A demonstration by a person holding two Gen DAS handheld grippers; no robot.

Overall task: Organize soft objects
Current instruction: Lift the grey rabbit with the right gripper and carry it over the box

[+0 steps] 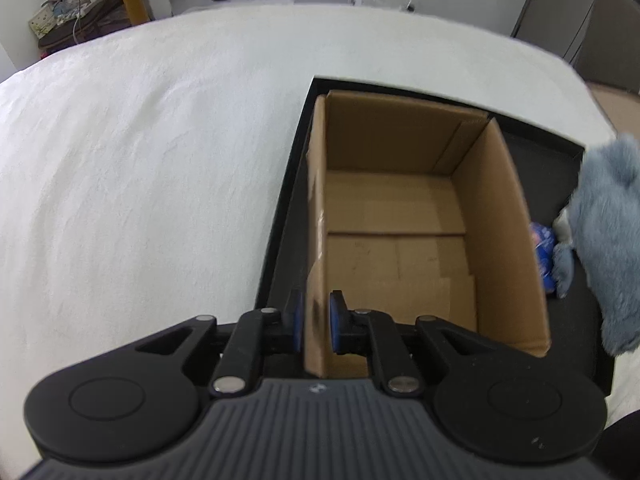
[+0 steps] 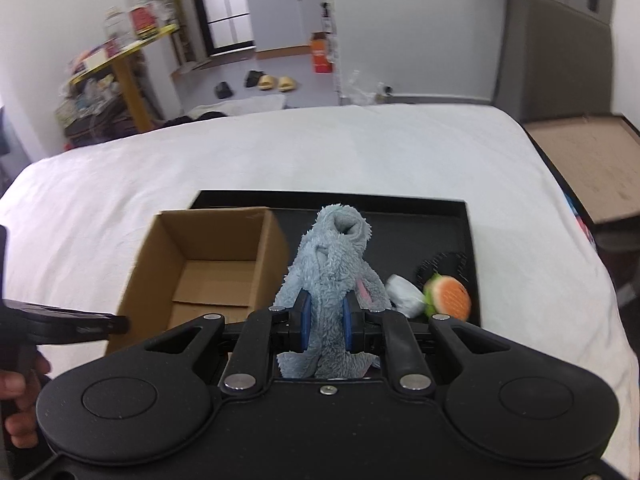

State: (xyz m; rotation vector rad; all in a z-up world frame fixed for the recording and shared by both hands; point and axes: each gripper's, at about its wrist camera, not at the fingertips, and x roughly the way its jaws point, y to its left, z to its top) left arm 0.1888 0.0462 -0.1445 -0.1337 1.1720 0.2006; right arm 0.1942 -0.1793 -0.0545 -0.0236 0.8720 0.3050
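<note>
White bed carries a black tray [image 2: 448, 216] holding an empty box [image 2: 208, 256]. Left gripper [image 1: 316, 322] pinches the box's near-left wall; right gripper [image 2: 326, 318] clamps the grey plush [image 2: 334, 256] above the tray. Step: transfer. Next: carry it left, release inside.

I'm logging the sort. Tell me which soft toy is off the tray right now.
The grey plush: the right gripper is clamped on it and holds it up. The burger toy and the white bundle lie on the black tray.
</note>
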